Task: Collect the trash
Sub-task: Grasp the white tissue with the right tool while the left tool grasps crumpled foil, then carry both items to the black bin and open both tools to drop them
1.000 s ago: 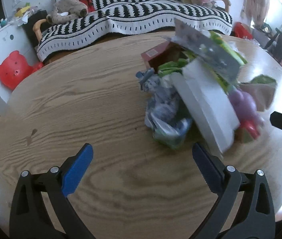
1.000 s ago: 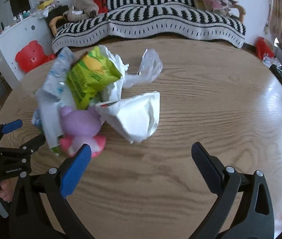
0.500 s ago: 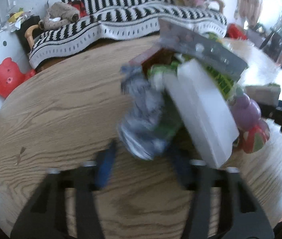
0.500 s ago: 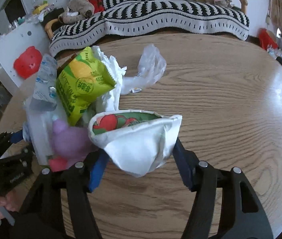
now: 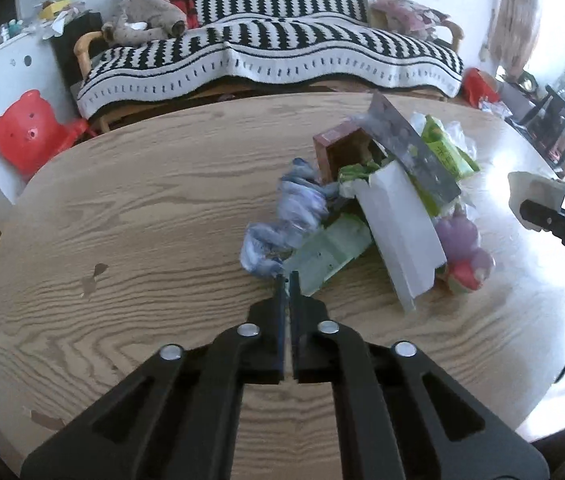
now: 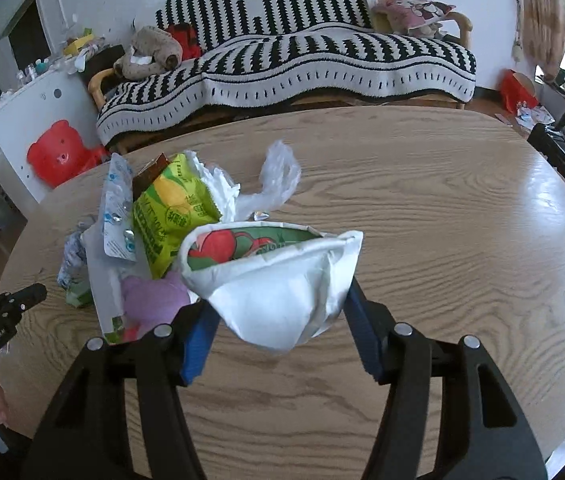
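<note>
A heap of trash lies on the round wooden table: a crumpled blue-grey wrapper, a pale green packet, a white carton, a brown box, a silver blister sheet, a lime-green snack bag and a purple toy. My left gripper is shut at the near edge of the blue-grey wrapper and green packet; whether it pinches either is unclear. My right gripper is shut on a white paper cup with a tomato print, lifted off the table.
A clear plastic bag lies behind the heap. A striped sofa stands beyond the table, with a red bear stool and white cabinet at the left. The right gripper also shows in the left wrist view.
Both grippers were open a second ago. The left one moved in to the wrapper's edge and shut. The right one closed on the white cup and lifted it.
</note>
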Action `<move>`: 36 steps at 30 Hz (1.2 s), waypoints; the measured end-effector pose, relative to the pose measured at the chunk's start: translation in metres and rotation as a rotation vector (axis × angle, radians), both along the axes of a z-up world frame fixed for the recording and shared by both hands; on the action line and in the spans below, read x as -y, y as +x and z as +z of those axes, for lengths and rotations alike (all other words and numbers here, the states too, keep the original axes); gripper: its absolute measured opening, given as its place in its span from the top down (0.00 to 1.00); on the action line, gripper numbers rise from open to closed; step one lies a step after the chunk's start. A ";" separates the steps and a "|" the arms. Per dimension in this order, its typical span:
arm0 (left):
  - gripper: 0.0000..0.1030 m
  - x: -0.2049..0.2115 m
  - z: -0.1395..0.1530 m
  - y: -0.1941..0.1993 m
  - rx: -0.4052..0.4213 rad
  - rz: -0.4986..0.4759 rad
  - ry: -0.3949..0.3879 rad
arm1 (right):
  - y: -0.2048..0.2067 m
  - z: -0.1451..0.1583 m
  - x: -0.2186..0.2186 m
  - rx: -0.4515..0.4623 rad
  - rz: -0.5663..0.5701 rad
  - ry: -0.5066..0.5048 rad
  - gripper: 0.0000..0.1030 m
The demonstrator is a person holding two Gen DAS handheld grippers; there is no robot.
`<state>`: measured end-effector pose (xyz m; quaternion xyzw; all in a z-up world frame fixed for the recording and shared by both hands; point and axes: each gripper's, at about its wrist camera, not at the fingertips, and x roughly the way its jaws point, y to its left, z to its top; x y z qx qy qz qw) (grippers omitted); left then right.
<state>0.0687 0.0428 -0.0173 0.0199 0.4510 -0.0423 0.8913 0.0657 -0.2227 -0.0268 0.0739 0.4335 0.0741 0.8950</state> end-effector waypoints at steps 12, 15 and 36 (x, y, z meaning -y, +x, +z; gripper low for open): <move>0.30 -0.019 -0.012 0.055 0.071 0.006 0.061 | -0.019 0.002 0.006 -0.017 0.000 0.025 0.42; 0.30 -0.036 -0.018 0.070 0.066 0.031 0.075 | -0.017 0.002 0.007 -0.019 0.001 0.031 0.42; 0.73 -0.039 -0.035 0.084 0.015 -0.013 0.042 | -0.009 -0.006 0.010 -0.041 -0.010 0.015 0.42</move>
